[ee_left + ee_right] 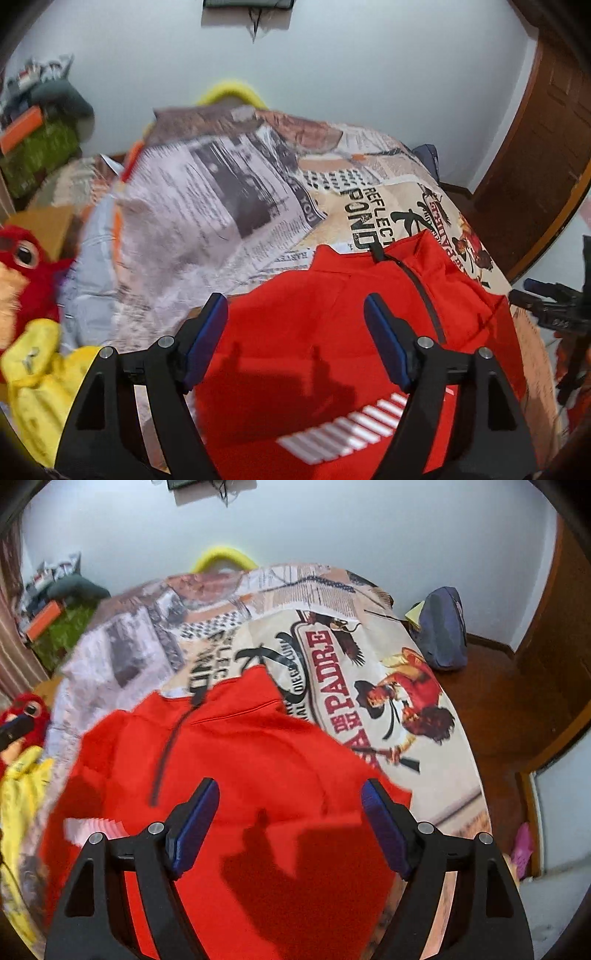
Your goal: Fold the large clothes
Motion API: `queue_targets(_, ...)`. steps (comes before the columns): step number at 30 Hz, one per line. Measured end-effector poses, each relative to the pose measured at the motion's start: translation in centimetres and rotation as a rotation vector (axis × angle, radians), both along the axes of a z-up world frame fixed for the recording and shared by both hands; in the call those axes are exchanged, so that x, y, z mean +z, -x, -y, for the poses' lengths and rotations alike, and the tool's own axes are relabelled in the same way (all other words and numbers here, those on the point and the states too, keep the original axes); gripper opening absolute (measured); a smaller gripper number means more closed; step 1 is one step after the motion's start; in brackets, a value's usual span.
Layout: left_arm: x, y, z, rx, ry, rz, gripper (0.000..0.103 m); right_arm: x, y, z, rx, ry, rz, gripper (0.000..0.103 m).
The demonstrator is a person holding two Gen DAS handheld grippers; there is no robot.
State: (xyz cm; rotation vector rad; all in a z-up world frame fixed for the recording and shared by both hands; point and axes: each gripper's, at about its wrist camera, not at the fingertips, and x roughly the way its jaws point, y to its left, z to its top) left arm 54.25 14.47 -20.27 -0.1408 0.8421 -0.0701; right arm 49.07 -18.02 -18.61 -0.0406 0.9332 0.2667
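**A:** What have your fingers got?

**B:** Nothing. My left gripper (295, 314) has its fingers (212, 338) spread wide, empty air between them. My right gripper (290, 799) is the same, both hanging above the cloth.

**A:** And the garment?

**B:** The red zip top (332, 332) lies flat on the bed (436, 797), collar toward the far wall and zip (166, 760) up, which I judge suits a fold with both sides in reach. The yellow garment (33, 387) and red plush toy (22, 254) sit well off to the left.
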Motion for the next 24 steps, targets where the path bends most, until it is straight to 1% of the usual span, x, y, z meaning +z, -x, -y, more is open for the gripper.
queue_targets(3,-2.1,-2.1,-0.2,0.000,0.032,-0.017,0.075,-1.3,-2.2,-0.9,0.007,0.055,0.013,0.077)
queue_targets(5,-4.0,-4.0,-0.4,0.011,0.069,-0.033,0.075,-2.5,-3.8,-1.2,-0.002,0.048,-0.010,0.077)
queue_targets(9,-6.8,-6.6,-1.1,0.005,0.156,-0.052,0.075,-5.6,-7.0,-1.8,-0.001,-0.040,-0.109,0.076)
queue_targets(10,-7.2,-7.1,-1.2,0.014,0.159,-0.050,0.075,-6.0,-7.4,-1.7,-0.017,-0.054,-0.109,0.076)
queue_targets(12,-8.3,-7.9,-1.4,0.019,0.162,-0.056,0.075,-6.6,-8.2,-1.7,-0.005,-0.095,-0.132,0.076)
queue_targets(14,-9.9,-8.9,-1.5,-0.003,0.208,-0.101,0.075,-7.1,-8.9,-1.4,-0.004,-0.119,-0.164,0.076)
queue_targets(16,-11.2,-9.4,-1.0,-0.041,0.248,-0.148,0.075,-7.6,-9.4,-1.2,0.000,-0.164,-0.200,0.068)
queue_targets(17,-11.7,-9.4,-0.4,-0.051,0.237,-0.155,0.076,-7.7,-9.3,-1.3,0.023,-0.191,-0.207,0.057)
queue_targets(18,-11.8,-9.4,0.2,-0.052,0.189,-0.145,0.076,-7.7,-9.2,-1.4,0.038,-0.199,-0.198,0.049)
queue_targets(19,-11.8,-9.3,0.9,-0.058,0.143,-0.134,0.076,-7.6,-9.0,-1.6,0.056,-0.201,-0.188,0.042)
queue_targets(20,-11.8,-9.2,1.3,-0.061,0.119,-0.129,0.074,-7.6,-8.8,-1.8,0.069,-0.204,-0.181,0.029)
queue_targets(21,-11.6,-8.9,1.8,-0.066,0.100,-0.116,0.061,-7.5,-8.5,-2.0,0.081,-0.204,-0.174,0.015)
queue_targets(22,-11.4,-8.7,2.1,-0.073,0.097,-0.111,0.052,-7.3,-8.2,-2.4,0.088,-0.193,-0.171,0.010)
queue_targets(24,-10.6,-8.2,2.7,-0.064,0.047,-0.098,0.004,-7.0,-7.7,-2.8,0.081,-0.151,-0.142,0.007)
